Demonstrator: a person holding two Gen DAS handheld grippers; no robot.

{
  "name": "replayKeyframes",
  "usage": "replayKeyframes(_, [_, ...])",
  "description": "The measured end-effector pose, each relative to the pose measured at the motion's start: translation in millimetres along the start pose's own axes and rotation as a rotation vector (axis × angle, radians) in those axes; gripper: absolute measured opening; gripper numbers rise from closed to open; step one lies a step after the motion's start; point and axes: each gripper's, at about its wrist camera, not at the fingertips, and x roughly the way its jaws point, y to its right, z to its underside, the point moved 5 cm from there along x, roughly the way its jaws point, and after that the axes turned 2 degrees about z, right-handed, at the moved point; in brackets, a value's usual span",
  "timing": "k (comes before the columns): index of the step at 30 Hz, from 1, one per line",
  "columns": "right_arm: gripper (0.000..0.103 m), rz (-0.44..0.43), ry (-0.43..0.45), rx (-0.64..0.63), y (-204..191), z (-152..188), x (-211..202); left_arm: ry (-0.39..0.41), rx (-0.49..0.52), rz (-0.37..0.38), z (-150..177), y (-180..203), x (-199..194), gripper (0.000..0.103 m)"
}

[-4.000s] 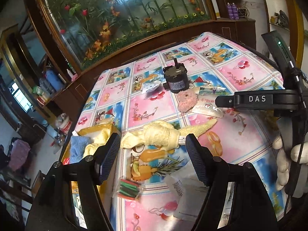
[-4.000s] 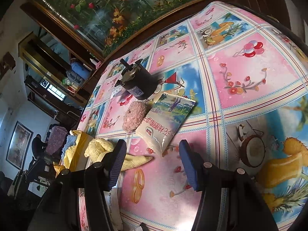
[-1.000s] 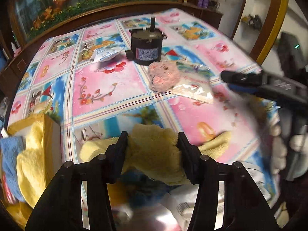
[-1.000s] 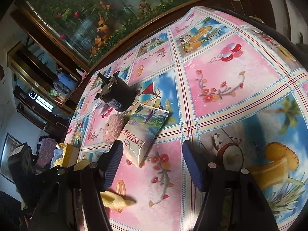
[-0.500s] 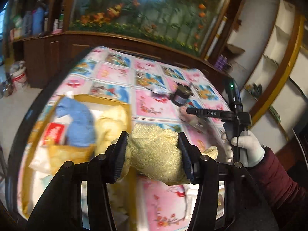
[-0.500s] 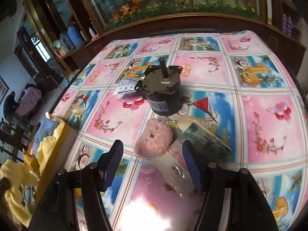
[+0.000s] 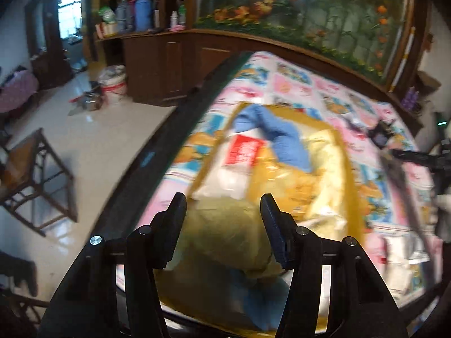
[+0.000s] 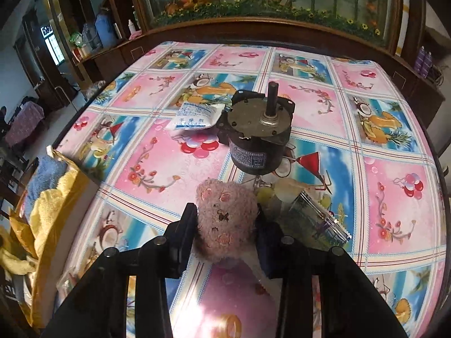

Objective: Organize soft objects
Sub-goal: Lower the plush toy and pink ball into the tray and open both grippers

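**Two soft items in hand, one over the box, one just being pinched**

Left claw (image 7: 222, 225): yellow towel (image 7: 225, 239) between your fingers, hanging above the near end of the yellow box (image 7: 345, 174). Jaws are opening; the pads look about to lose the cloth, though the blur makes contact hard to read. Blue cloth (image 7: 279, 138) and a red-labelled packet (image 7: 243, 150) already lie in the box, ahead of the claw.

Right claw (image 8: 225, 219): jaws closing on the pink plush toy (image 8: 227, 219), pads pressing both its sides. The toy sits on the tabletop (image 8: 169, 157). Geared motor (image 8: 258, 132) stands just ahead of the claw; a clear snack bag (image 8: 318, 219) lies just to its right.

Risks, as I judge them:
- Towel sits near the box's close edge. Release here and a trailing end may drape over the wall or slide off the tabletop.
- Plush compresses; a shallow pinch could let it squirt out on the lift.
- Right finger is close to the bag; it may drag along.
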Motion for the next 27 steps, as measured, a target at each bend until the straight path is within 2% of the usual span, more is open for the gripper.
replayKeyframes(5, [0.039, -0.177, 0.015, -0.031, -52, 4, -38, 0.058, -0.048, -0.125, -1, -20, -7, 0.058])
replayKeyframes(8, [0.04, -0.286, -0.003, -0.092, -99, 13, -50, 0.098, -0.071, -0.085, 0, -24, -19, 0.058])
replayKeyframes(13, [0.04, -0.456, -0.082, -0.182, -183, 35, -49, 0.18, -0.124, -0.02, -2, -33, -47, 0.058])
replayKeyframes(16, [0.04, -0.595, -0.149, -0.195, -229, 46, -46, 0.22, -0.169, -0.008, 0, -44, -59, 0.058])
replayKeyframes(18, [0.041, -0.655, -0.178, -0.224, -257, 52, -45, 0.239, -0.196, 0.002, 0, -50, -67, 0.058])
replayKeyframes(22, [0.041, -0.672, -0.198, -0.335, -307, 68, -41, 0.256, -0.241, 0.01, 4, -66, -75, 0.058])
replayKeyframes(27, [0.041, -0.662, -0.223, -0.414, -345, 82, -33, 0.232, -0.274, 0.005, 9, -82, -68, 0.06])
